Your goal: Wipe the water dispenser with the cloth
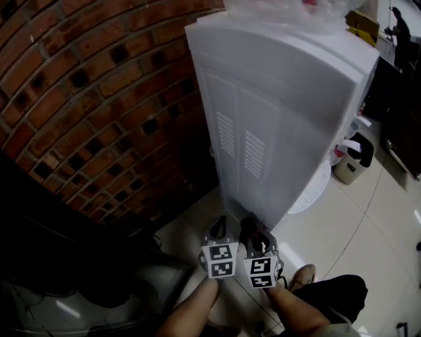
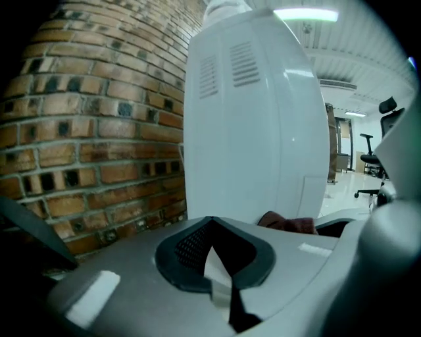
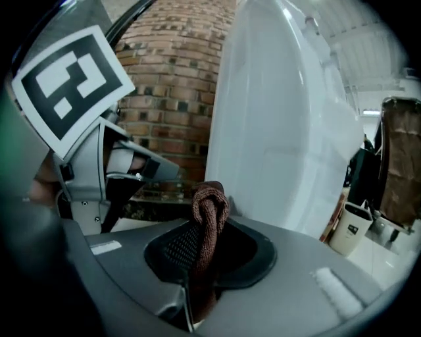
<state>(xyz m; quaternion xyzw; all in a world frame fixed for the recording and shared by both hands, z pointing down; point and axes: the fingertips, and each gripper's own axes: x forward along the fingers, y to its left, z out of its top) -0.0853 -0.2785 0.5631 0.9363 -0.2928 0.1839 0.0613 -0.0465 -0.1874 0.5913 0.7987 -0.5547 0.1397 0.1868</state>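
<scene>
the brick wall [image 1: 85, 99] runs close along the left of the tall white water dispenser [image 1: 276, 112], leaving a narrow gap. open tiled floor [image 1: 368, 224] spreads to its right, out to a small bin [image 1: 352, 158]. both grippers sit low by the dispenser's bottom corner. the left gripper [image 1: 218, 230] has its jaws together and empty. the right gripper [image 1: 253, 230] is clamped on the brown cloth [image 3: 209, 210], a folded strip lying along the jaws, fold end toward the dispenser's side panel.

Red brick wall [image 1: 85, 99] with dark gaps at left. Pale glossy tiled floor [image 1: 368, 217]. Small waste bin [image 1: 353, 158] at right. Black office chair [image 2: 375, 148] farther off. Ceiling strip light [image 2: 306, 14] lit.
</scene>
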